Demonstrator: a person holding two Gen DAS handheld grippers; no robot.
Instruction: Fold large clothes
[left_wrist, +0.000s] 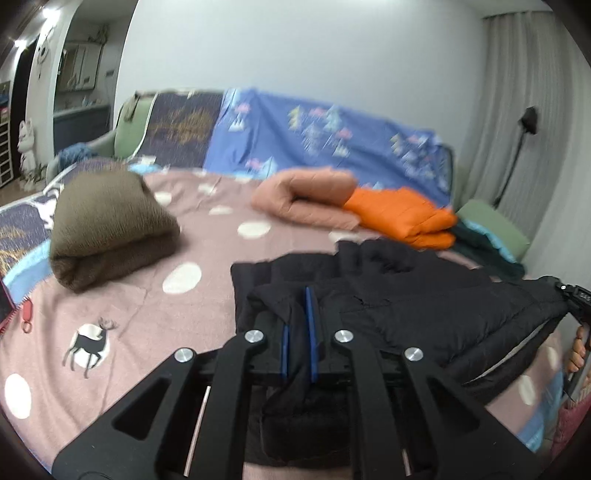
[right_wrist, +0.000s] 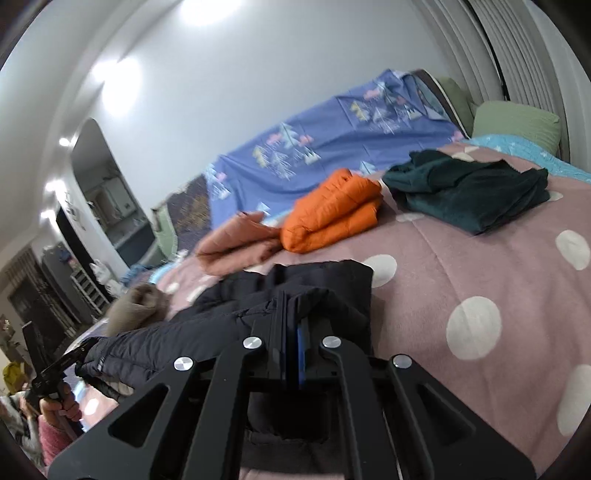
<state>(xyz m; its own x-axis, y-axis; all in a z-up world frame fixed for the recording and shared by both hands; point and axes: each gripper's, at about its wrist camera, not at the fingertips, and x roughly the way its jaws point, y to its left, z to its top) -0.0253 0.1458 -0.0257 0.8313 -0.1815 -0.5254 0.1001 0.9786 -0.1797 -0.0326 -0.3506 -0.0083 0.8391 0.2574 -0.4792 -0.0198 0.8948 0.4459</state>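
Observation:
A black padded jacket (left_wrist: 413, 299) lies on the pink dotted bed cover (left_wrist: 147, 295), its near edge lifted. My left gripper (left_wrist: 297, 317) is shut on a fold of the jacket's left end. My right gripper (right_wrist: 291, 314) is shut on the jacket (right_wrist: 207, 332) at its right end. The right gripper also shows at the right edge of the left wrist view (left_wrist: 574, 295), and the left gripper shows at the lower left of the right wrist view (right_wrist: 59, 365), each held by a hand.
Folded clothes lie on the bed: a brown bundle (left_wrist: 107, 229), a salmon quilted piece (left_wrist: 310, 199), an orange jacket (left_wrist: 402, 214) and a dark green garment (right_wrist: 469, 188). A blue patterned sheet (left_wrist: 314, 136) covers the headboard. A red tag (left_wrist: 27, 314) lies at the left edge.

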